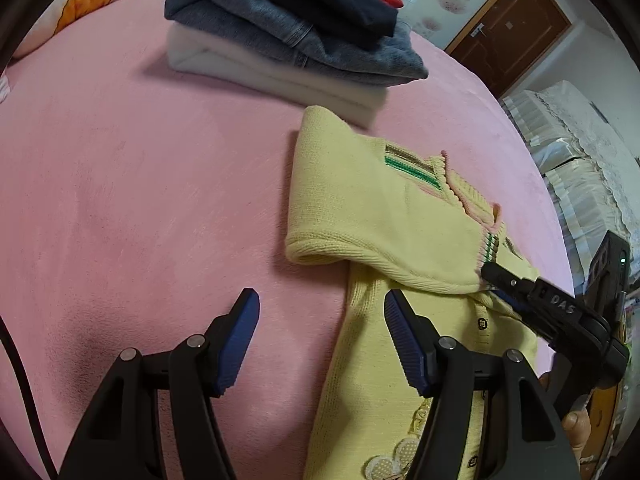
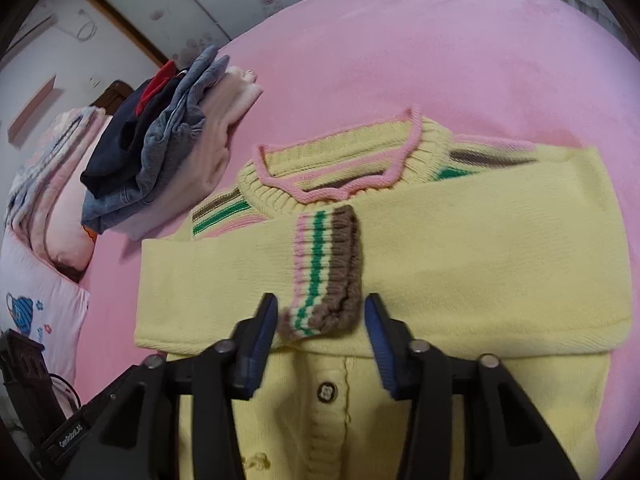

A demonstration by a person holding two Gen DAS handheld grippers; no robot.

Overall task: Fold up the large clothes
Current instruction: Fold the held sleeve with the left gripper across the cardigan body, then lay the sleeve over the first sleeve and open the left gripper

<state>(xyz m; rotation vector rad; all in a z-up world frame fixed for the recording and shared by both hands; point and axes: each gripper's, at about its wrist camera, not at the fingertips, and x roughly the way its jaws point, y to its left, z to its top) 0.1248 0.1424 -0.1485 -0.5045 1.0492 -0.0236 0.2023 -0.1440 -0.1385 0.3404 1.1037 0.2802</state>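
Observation:
A yellow knit cardigan (image 1: 360,208) (image 2: 480,264) lies on the pink bed sheet (image 1: 140,180), front up, with both sleeves folded across the chest. The top sleeve ends in a cuff (image 2: 324,272) striped pink, green and brown. My right gripper (image 2: 322,316) stands open astride that cuff, the pads just off its sides; in the left wrist view the right gripper (image 1: 494,276) points at the cuff from the right. My left gripper (image 1: 322,312) is open over the cardigan's left edge, one finger above the sheet and the other above the knit, with nothing held.
A stack of folded clothes (image 1: 280,40) (image 2: 160,160), dark, denim blue and white, sits beyond the cardigan. Pillows and a quilt (image 2: 48,208) lie at the head of the bed. A brown door (image 1: 512,28) is at the far right.

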